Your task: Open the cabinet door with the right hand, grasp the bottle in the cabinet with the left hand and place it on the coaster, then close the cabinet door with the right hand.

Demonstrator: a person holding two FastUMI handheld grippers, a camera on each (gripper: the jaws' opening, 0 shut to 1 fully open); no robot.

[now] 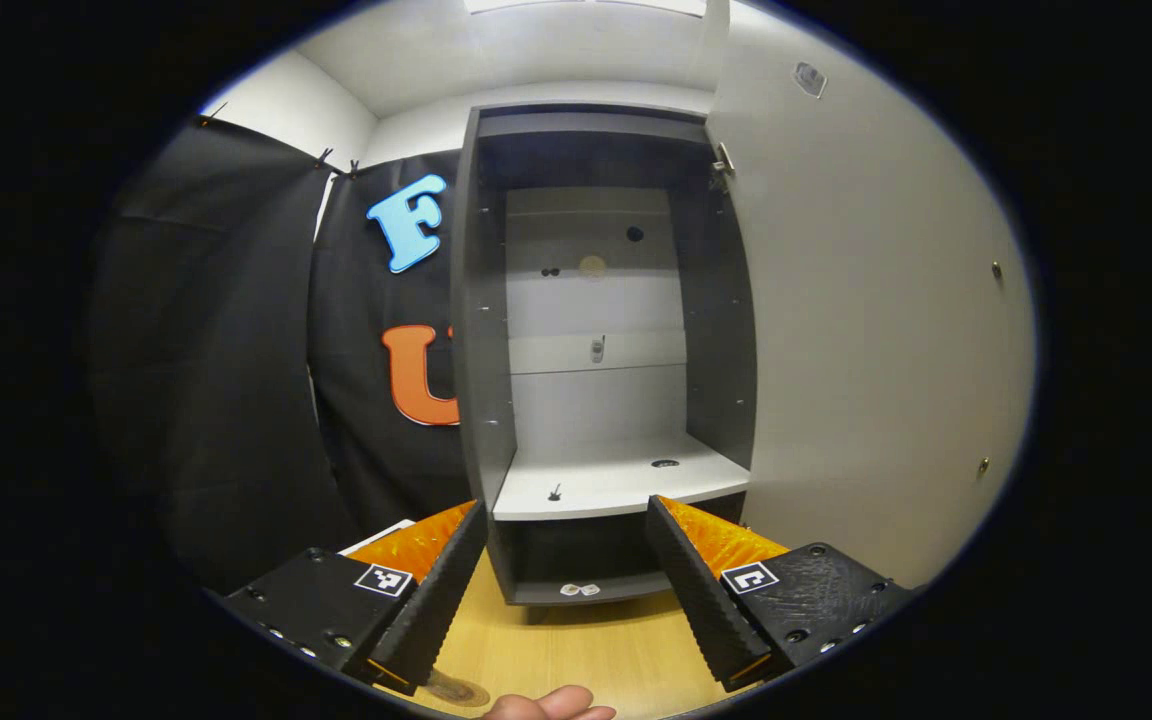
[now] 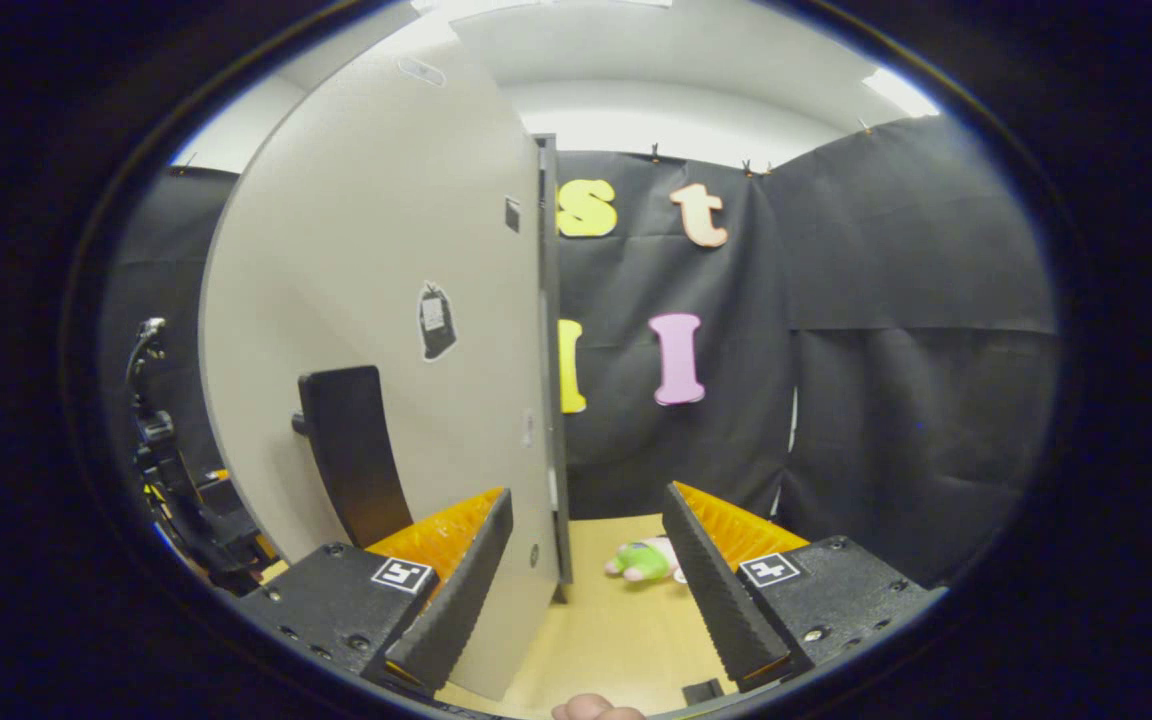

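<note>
The grey cabinet (image 1: 481,330) stands open straight ahead in the left gripper view. Its white shelf (image 1: 616,480) carries nothing but small fittings. My left gripper (image 1: 566,505) is open in front of the shelf's front edge, with nothing between its fingers. The pale cabinet door (image 1: 866,330) is swung out to the right. In the right gripper view the door (image 2: 386,280) shows its outer face and black handle (image 2: 351,450). My right gripper (image 2: 588,490) is open, and the door's free edge (image 2: 548,400) runs down between its fingers, untouched. A round brownish disc (image 1: 458,690), perhaps the coaster, lies on the table beneath the left finger.
The cabinet rests on a light wooden table (image 1: 576,650). A green and pink soft toy (image 2: 644,560) lies on the table beyond the door's edge. A fingertip (image 1: 551,706) shows at the bottom edge. Dark equipment (image 2: 171,470) stands left of the door.
</note>
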